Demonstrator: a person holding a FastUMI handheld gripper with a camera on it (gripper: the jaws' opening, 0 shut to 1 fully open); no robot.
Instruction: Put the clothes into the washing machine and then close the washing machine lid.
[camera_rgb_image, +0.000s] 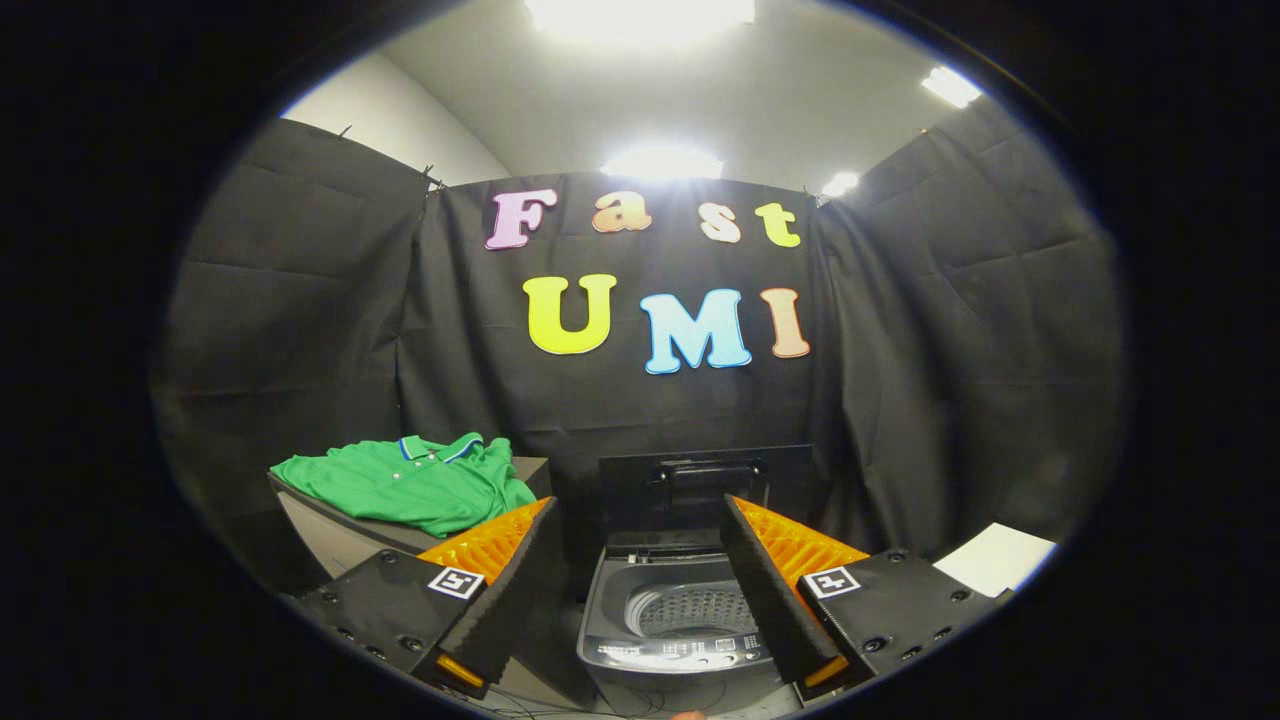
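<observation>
Gripper (640, 590) in the foreground, its two fingers (505, 590) spread wide apart and holding nothing, each finger carrying a small square marker on its outer block. Between the fingers and just ahead of them stands a small top-loading washing machine (672, 640), seen from above: a control strip runs along its near rim, and the perforated drum (692, 610) lies exposed and holds no garment. The washing machine lid (700, 490) is raised, standing upright at the back of the machine with its handle facing the gripper. Beyond the left finger, a green polo shirt (410, 485) with a striped collar lies loosely spread on a grey box-like stand (340, 535), well apart from the machine and untouched by the fingers. Beyond the right finger, a white flat surface (1000, 558) is partly visible. Black cloth walls (950, 350) close the booth behind and on both sides. Ceiling lights (660, 160) glare above the cloth.
</observation>
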